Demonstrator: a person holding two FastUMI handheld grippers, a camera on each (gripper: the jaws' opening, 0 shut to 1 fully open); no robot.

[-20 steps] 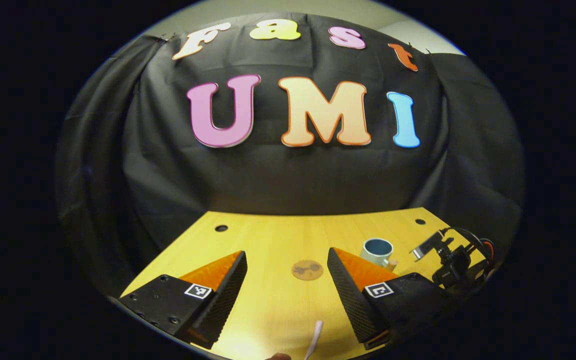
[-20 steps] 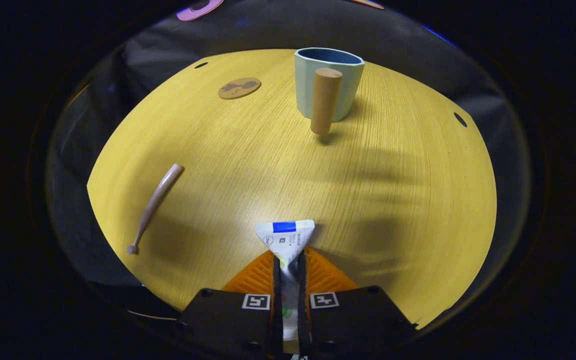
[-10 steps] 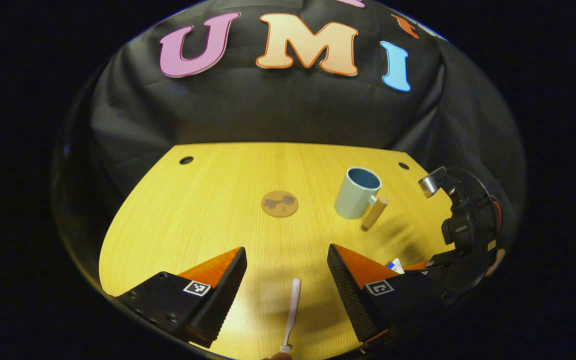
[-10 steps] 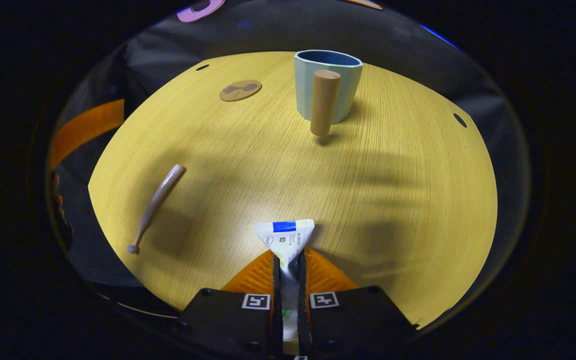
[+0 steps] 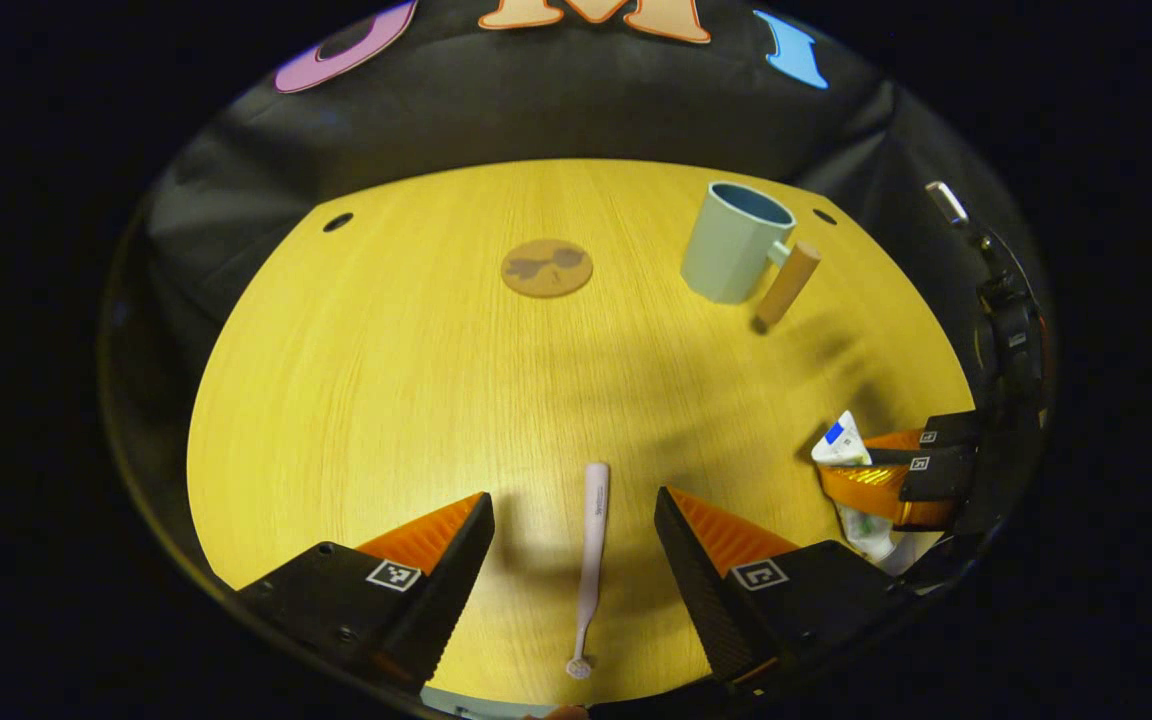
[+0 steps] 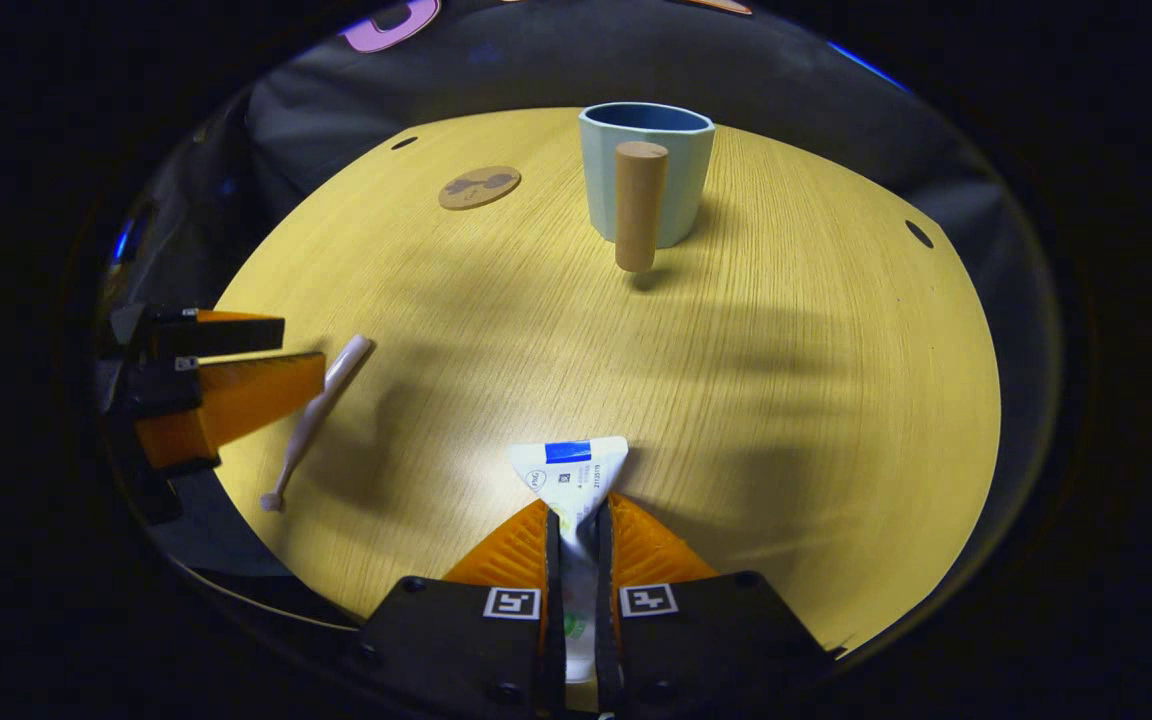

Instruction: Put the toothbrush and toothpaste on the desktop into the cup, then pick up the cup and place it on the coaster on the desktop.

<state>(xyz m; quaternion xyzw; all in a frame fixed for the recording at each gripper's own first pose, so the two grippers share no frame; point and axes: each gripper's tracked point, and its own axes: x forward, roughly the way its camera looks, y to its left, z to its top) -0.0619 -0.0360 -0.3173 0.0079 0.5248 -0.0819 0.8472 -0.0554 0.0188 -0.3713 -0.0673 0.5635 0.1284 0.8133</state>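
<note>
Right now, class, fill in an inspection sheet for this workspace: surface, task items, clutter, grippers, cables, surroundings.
Surface: yellow wood-grain desktop with small dark holes near its far edge.
Task items: toothbrush flat on the desktop; toothpaste clamped; cup upright with a wooden handle; coaster bare.
Clutter: nothing seen.
Grippers: left hand-held gripper open, straddling the toothbrush; right hand-held gripper shut on the toothpaste.
Cables: dark cable on the right gripper's body.
Surroundings: black cloth wall.
</note>
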